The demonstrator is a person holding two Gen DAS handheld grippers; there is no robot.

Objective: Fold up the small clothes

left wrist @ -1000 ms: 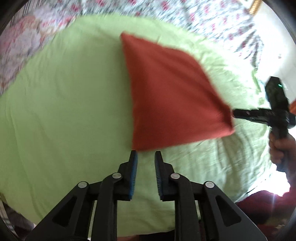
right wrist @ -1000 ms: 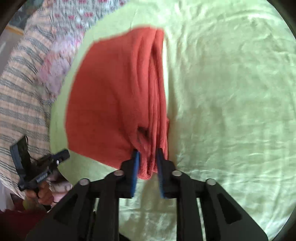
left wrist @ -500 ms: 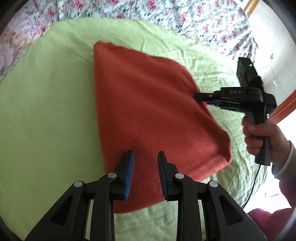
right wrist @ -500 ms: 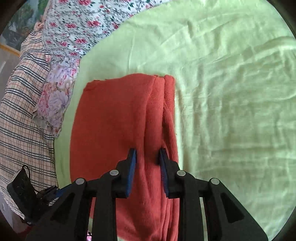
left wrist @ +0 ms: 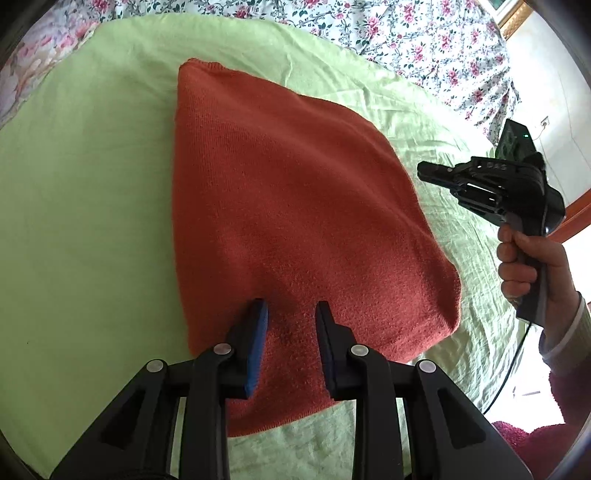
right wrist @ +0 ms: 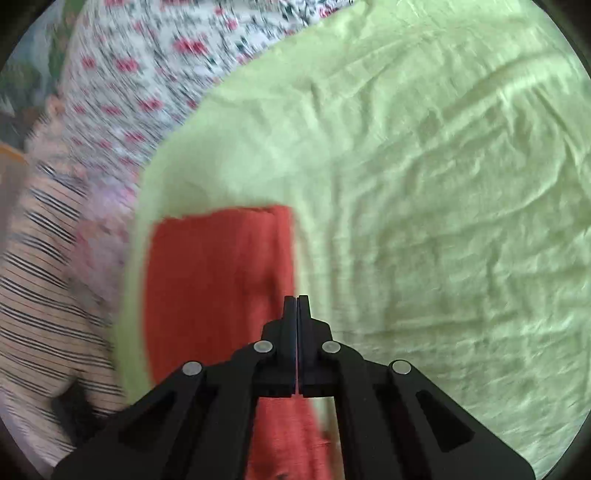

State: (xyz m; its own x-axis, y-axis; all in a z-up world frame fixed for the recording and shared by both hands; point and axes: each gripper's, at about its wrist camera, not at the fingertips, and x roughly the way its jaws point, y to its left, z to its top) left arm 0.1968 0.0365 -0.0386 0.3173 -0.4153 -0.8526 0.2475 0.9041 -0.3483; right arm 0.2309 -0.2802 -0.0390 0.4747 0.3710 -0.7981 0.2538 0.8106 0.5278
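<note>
A folded rust-red knit garment (left wrist: 295, 221) lies flat on the light green sheet (left wrist: 85, 192). My left gripper (left wrist: 291, 314) is open and hovers over the garment's near edge, with nothing between its fingers. In the left wrist view my right gripper (left wrist: 424, 171) is held in a hand at the right, off the garment's right edge, with its fingers together. In the right wrist view my right gripper (right wrist: 297, 301) is shut and empty above the garment's (right wrist: 221, 288) right edge. That view is blurred by motion.
The green sheet (right wrist: 443, 184) covers a bed with a floral cover (left wrist: 406, 33) at the far side. Striped and floral bedding (right wrist: 55, 258) lies left of the garment in the right wrist view. A dark red cloth (left wrist: 535, 443) lies at the lower right.
My right gripper let go of the garment's edge, shut empty and drew back to the right. The garment now lies flat. My left gripper moved forward over its near edge and stayed open.
</note>
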